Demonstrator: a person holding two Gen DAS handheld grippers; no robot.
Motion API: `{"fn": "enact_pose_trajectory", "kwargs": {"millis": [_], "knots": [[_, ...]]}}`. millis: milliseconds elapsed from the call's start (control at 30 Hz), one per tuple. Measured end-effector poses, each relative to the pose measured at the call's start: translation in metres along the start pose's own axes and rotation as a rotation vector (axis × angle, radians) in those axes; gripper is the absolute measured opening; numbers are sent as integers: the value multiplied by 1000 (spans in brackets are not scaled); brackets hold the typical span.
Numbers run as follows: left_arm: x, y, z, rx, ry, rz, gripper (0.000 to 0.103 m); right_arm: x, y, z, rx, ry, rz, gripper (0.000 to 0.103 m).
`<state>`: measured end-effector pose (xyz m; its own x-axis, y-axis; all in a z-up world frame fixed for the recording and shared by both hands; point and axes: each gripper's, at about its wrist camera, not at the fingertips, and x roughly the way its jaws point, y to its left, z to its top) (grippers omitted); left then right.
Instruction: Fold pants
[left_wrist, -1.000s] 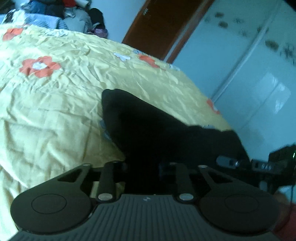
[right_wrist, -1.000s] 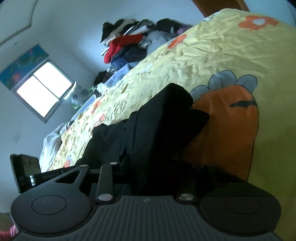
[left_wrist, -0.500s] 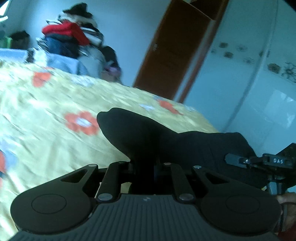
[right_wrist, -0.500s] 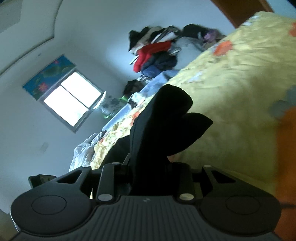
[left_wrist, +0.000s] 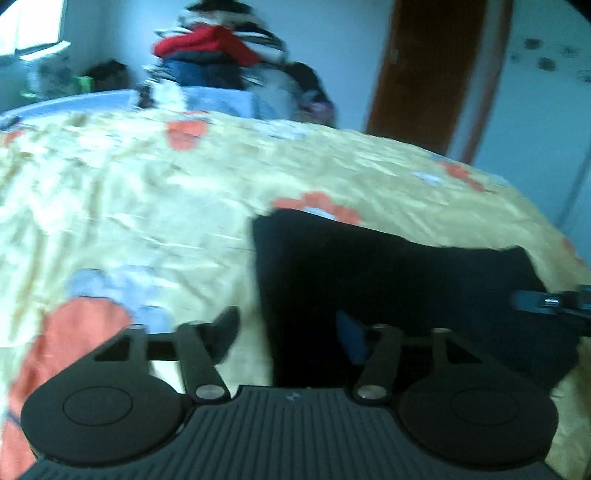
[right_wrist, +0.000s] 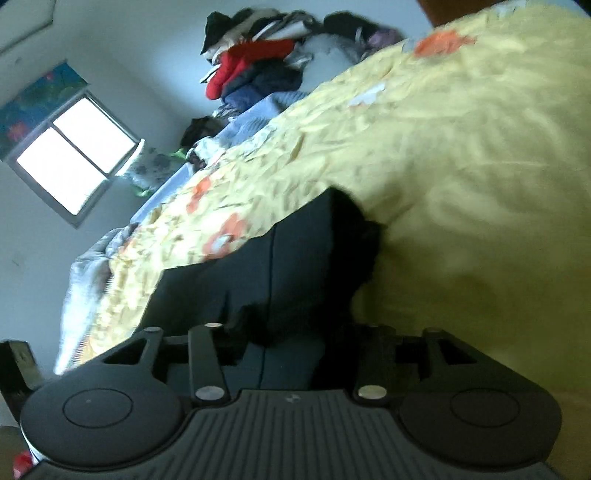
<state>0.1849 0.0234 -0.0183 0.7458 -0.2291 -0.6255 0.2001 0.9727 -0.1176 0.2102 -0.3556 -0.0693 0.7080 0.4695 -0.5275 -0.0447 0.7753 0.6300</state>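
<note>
The black pants (left_wrist: 388, 273) lie folded on the yellow flowered bedspread (left_wrist: 147, 206). My left gripper (left_wrist: 288, 332) hovers at their near left edge. Its jaws are opening and stand wide, one finger over the bedspread and the other over the cloth, neither pressing on it. In the right wrist view the pants (right_wrist: 295, 258) spread away from my right gripper (right_wrist: 291, 343). That gripper's jaws are opening too, with slack cloth between them and no pad pressing on it. The right gripper (left_wrist: 546, 301) shows at the left view's right edge.
A heap of clothes (left_wrist: 221, 55) is piled at the bed's far end, also seen as the heap (right_wrist: 258, 62) in the right view. A brown door (left_wrist: 424, 74) and a white wardrobe (left_wrist: 546, 110) stand beyond the bed. A window (right_wrist: 70, 155) is on the far wall.
Both grippers carried the lifted pants fold across the bed and laid it down. Both sets of jaws have come apart, and the cloth now lies flat instead of hanging from them.
</note>
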Motion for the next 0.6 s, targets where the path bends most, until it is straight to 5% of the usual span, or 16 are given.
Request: {"fn": "enact_pose_trajectory", "kwargs": {"millis": [67, 133, 200, 300, 400, 533, 600], "knots": [[-12, 7, 6, -11, -38, 30, 72, -23, 4, -2, -86, -85, -109, 62], [-21, 5, 15, -8, -72, 21, 73, -47, 19, -2, -214, -214, -252, 62], [-26, -7, 22, 21, -73, -26, 83, -58, 38, 2, -314, -256, -223, 62], [-16, -36, 22, 77, -27, -106, 90, -45, 71, 5, -424, -172, -97, 72], [5, -55, 6, 119, 48, -124, 92, -10, 91, -6, -511, -59, -72, 76], [17, -58, -10, 164, 30, -61, 92, 30, 69, -13, -612, -14, -322, 80], [3, -59, -10, 166, 9, -40, 91, 13, 58, -13, -513, -33, -306, 81]]}}
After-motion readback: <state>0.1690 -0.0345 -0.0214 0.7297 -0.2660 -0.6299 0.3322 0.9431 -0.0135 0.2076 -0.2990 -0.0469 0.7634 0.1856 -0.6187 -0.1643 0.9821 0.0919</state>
